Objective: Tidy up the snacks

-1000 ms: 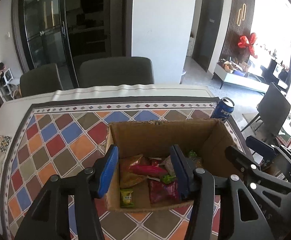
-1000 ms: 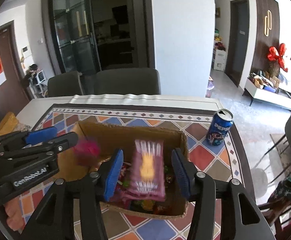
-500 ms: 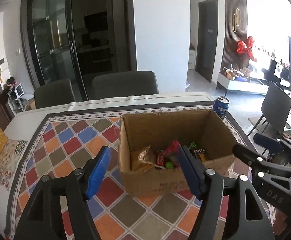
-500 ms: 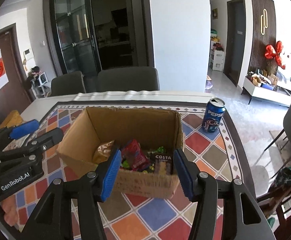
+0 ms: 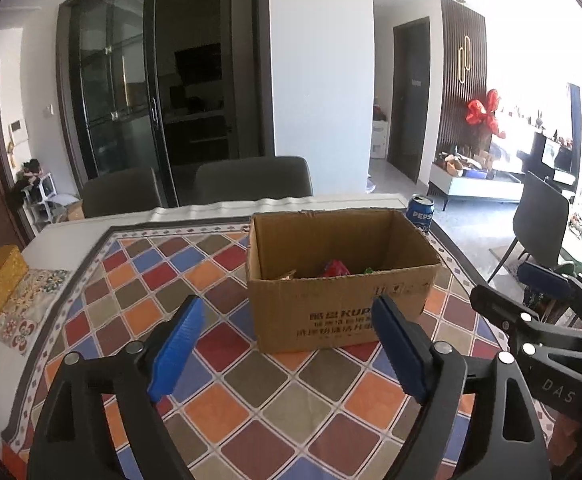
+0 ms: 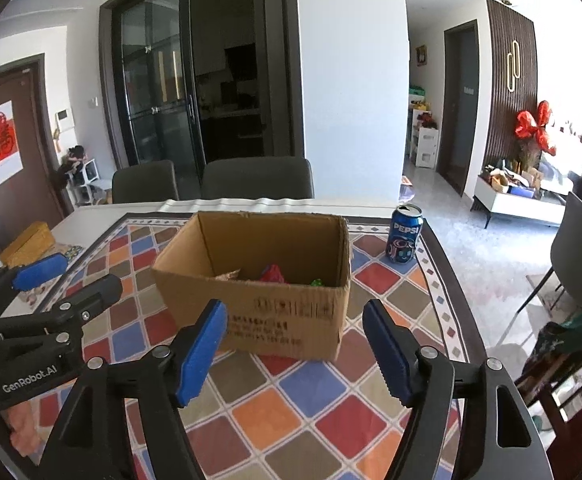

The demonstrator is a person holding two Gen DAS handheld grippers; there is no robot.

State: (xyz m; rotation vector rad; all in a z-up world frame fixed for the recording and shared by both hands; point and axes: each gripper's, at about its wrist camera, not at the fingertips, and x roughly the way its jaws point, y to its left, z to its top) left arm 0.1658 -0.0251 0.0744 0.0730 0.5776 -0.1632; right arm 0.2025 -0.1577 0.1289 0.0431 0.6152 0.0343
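Sitting beyond both fingers [image 5: 179,340] (nothing between): snack box [image 5: 339,304].

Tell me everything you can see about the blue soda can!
The Pepsi can is dark blue with white letters and a round swirly logo. It looks like shiny metal with a silver top. It stands upright on the colourful patterned tablecloth, near the table's far right edge, just beyond the cardboard box and apart from it. Nothing touches it but the cloth. Whether it has been opened is too small to tell.
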